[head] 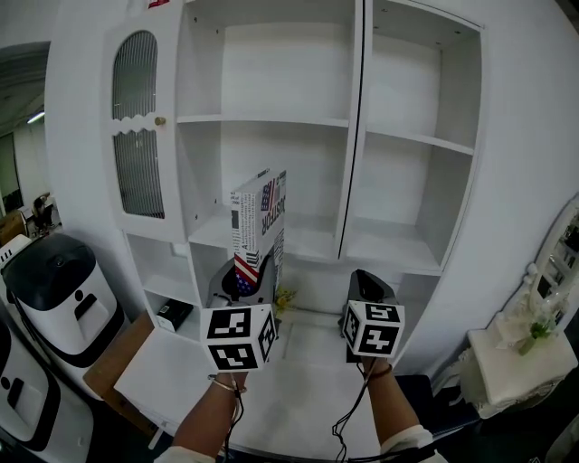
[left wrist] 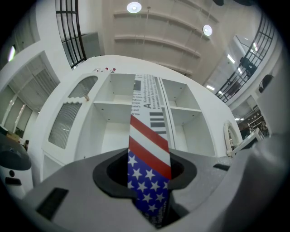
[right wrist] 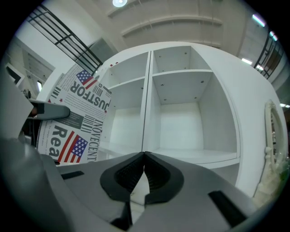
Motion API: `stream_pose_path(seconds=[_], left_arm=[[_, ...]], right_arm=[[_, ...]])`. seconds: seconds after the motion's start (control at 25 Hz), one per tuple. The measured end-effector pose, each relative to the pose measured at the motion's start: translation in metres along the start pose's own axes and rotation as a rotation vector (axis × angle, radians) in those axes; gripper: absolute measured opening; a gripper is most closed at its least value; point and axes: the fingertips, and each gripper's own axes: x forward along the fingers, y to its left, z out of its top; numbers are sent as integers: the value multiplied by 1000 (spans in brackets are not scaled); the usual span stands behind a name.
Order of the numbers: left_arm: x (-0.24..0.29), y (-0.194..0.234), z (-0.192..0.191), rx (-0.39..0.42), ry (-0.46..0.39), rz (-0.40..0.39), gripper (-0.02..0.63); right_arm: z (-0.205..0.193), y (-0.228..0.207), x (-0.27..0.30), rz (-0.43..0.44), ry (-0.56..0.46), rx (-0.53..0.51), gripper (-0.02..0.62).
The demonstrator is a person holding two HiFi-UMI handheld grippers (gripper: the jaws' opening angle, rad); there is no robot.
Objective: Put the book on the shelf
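Left gripper (head: 242, 284): gripping the flag-printed book (head: 262, 217) by its lower end, jaws clamping on it from both sides.
Right gripper (right wrist: 144, 158): hovering beside the left one, jaws meeting at the tips and carrying nothing.
Book: standing upright in the air, in front of the left middle compartment.
Shelf (head: 271, 118): white unit standing behind, open compartments facing the grippers.

Bright, even light from round recessed ceiling lamps (left wrist: 133, 7) washes the white painted shelf unit (head: 280, 68) — faint shadows, strong fisheye bending, black corners.
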Motion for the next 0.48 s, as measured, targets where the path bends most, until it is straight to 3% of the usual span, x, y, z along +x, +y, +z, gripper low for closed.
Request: stream_pose_path(seconds=[0.48], left_arm=[[12, -9, 40, 24, -49, -32, 158]], right_arm=[[28, -9, 7, -6, -34, 6, 21]])
